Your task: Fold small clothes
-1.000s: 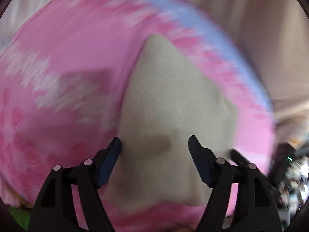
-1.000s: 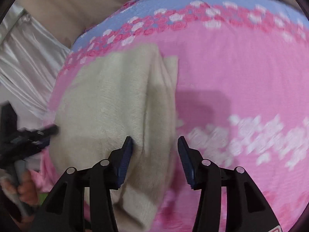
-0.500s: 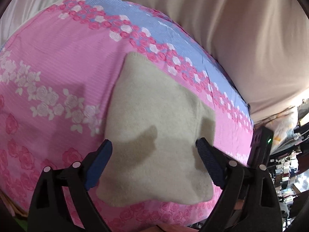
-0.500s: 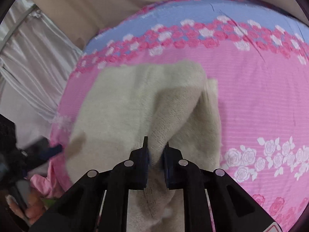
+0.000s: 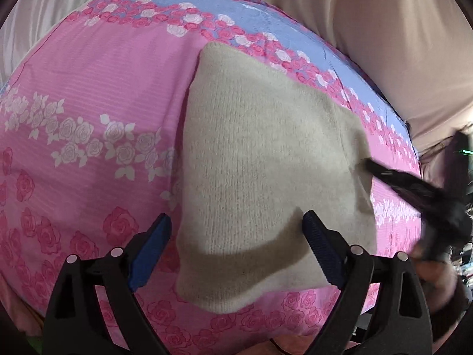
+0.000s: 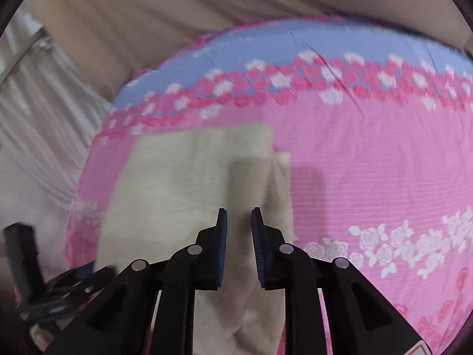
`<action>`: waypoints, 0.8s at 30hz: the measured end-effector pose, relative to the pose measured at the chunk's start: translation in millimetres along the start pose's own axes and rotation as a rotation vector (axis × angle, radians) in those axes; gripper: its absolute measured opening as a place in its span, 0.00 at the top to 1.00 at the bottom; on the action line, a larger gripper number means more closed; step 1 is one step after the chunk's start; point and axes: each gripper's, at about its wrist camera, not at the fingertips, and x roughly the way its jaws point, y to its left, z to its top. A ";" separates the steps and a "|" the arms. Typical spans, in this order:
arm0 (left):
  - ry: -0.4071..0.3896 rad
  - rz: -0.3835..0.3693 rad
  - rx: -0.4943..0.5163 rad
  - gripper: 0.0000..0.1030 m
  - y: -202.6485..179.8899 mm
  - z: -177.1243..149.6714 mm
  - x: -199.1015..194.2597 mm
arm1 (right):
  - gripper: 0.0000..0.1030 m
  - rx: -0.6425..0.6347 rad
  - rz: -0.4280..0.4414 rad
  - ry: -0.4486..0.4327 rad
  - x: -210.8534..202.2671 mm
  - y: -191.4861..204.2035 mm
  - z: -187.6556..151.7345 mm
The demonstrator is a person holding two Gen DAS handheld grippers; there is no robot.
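A beige knitted garment (image 5: 260, 162) lies folded on the pink rose-print sheet (image 5: 97, 94). My left gripper (image 5: 236, 251) is open and empty, hovering over the garment's near edge. In the left wrist view the right gripper (image 5: 414, 189) shows blurred at the garment's right edge. In the right wrist view the garment (image 6: 183, 183) lies ahead with a raised fold running toward the right gripper (image 6: 239, 236). Its jaws stand slightly apart, with the fold between them; whether the pads touch the cloth is unclear. The left gripper (image 6: 44, 290) shows at lower left.
The sheet has a blue band (image 6: 295, 50) along its far edge. Beige curtains (image 5: 384, 29) hang behind the bed, and white fabric (image 6: 38, 112) lies left of it. Cluttered items (image 5: 464, 254) sit past the bed's right side.
My right gripper closed on the garment's fold half a second ago and its jaws have since parted a little. My left gripper stayed open and drew back, showing more of the garment.
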 end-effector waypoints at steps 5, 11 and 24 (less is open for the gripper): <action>-0.006 0.011 -0.006 0.14 2.0 -3.9 2.4 | 0.82 -0.103 0.016 0.051 -17.6 28.1 -33.1; 0.000 0.039 0.009 0.14 -2.9 -4.5 8.4 | 0.83 -0.190 -0.121 0.144 26.6 27.6 -60.9; -0.028 0.089 0.057 0.14 -14.8 -8.4 -10.4 | 0.34 -0.158 -0.141 0.258 53.9 13.0 -40.2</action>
